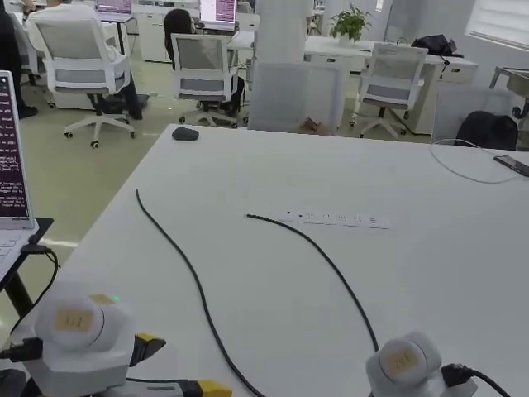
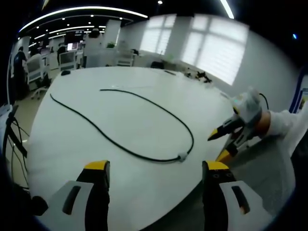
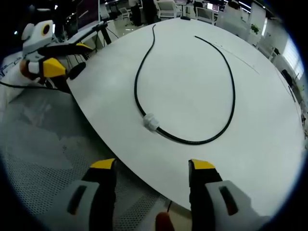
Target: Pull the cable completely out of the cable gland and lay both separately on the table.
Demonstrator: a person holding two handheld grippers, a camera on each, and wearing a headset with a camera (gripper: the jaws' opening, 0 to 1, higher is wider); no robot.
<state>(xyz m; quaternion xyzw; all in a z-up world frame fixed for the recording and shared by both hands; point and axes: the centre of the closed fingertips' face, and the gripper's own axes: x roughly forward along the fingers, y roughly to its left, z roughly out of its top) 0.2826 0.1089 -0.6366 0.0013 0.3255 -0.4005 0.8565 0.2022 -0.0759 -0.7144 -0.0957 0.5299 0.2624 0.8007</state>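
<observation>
Plainly, at the far left of the head view an open laptop with a lit screen (image 1: 8,165) stands beside the broad white table (image 1: 430,273). The left gripper (image 2: 155,167) sits off the near edge of that table. Its yellow-tipped jaws are spread wide with nothing between them, and in the head view it lies at the bottom left (image 1: 178,364).

On the tabletop the long thin black cable (image 1: 201,291) lies in a deep U. Both ends point away from the person, and the bend lies close to the near edge. The small pale plastic cable gland (image 2: 182,157) is still threaded on the cable at that bend, resting on the table. The right gripper view shows it (image 3: 149,121) just in from the edge, apart from both grippers.

Beyond the right-hand cable end lies a flat pale strip with small marks (image 1: 339,218).

The right gripper (image 3: 153,164) hangs below and outside the table edge, above a grey mesh surface (image 3: 43,163). Its jaws are likewise parted and empty. A white sleeve (image 2: 284,130) shows behind it in the left gripper view.
</observation>
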